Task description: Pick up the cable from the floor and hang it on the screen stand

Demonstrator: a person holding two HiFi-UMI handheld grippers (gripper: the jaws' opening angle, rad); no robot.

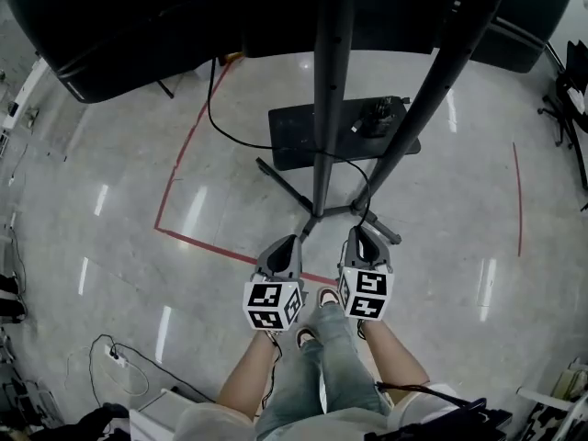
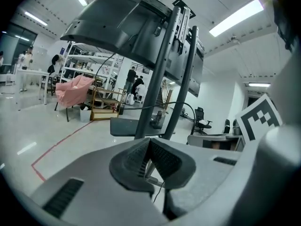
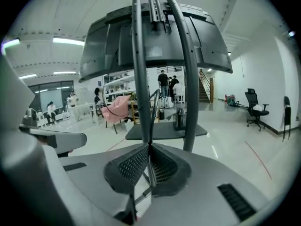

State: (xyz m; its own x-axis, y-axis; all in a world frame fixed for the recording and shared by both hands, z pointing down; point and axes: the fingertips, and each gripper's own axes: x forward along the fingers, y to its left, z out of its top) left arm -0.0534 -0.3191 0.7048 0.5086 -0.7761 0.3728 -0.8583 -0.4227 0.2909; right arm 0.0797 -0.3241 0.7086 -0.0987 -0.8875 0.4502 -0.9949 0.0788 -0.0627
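The screen stand (image 1: 331, 90) rises right in front of me on two dark poles, carrying a big black screen (image 1: 184, 16) and a black shelf plate (image 1: 303, 131). A black cable (image 1: 213, 118) curves across the floor, passes the stand and loops down to my right gripper (image 1: 360, 231). That gripper is shut on the cable, which rises thin from the jaw tips (image 3: 152, 117) in the right gripper view. My left gripper (image 1: 296, 239) hangs beside it, by the stand's floor legs. Its pads (image 2: 141, 159) meet at the tips with nothing between them.
Red tape (image 1: 184, 154) marks a rectangle on the glossy floor left of the stand. A white power strip (image 1: 118, 358) with thin wires lies at lower left. An office chair (image 1: 565, 99) stands far right. My shoes (image 1: 326, 297) are just behind the grippers. People and shelves fill the background.
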